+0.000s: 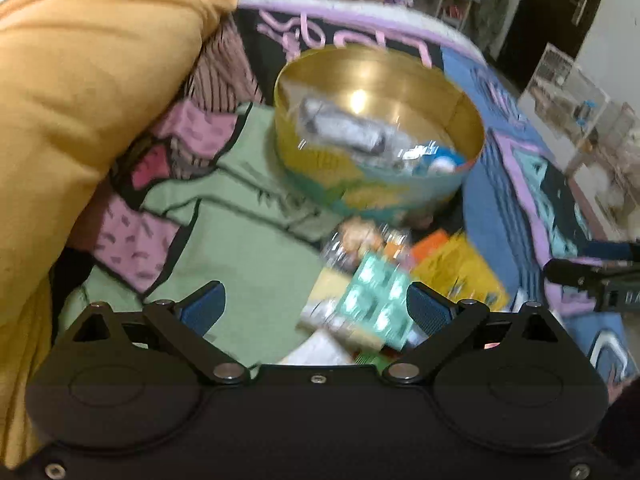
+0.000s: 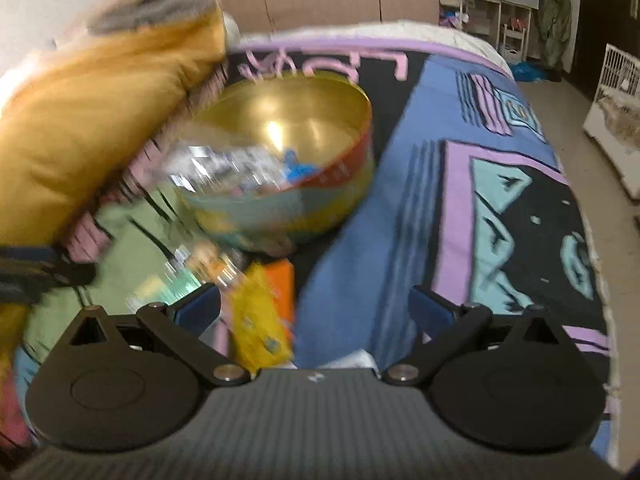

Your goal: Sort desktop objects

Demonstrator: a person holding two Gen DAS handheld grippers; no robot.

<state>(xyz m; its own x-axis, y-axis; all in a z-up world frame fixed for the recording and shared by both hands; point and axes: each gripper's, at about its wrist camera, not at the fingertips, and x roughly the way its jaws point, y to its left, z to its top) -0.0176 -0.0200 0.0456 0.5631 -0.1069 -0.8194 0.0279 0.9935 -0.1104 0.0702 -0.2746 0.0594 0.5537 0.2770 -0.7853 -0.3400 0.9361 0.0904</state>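
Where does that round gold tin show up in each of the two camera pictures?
Left wrist view: the round tin sits in the upper middle, just right of centre, above the pile of packets.
Right wrist view: the round tin sits left of centre, in the upper half.
Shared landmark: the mustard-yellow cushion lies to the tin's left in both views.

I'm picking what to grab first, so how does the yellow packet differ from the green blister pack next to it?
The yellow packet is opaque and crinkly; the green blister pack shows rows of raised bubbles. The packet lies nearer the orange item, the blister pack atop pale items. Both lie loose before the round tin.
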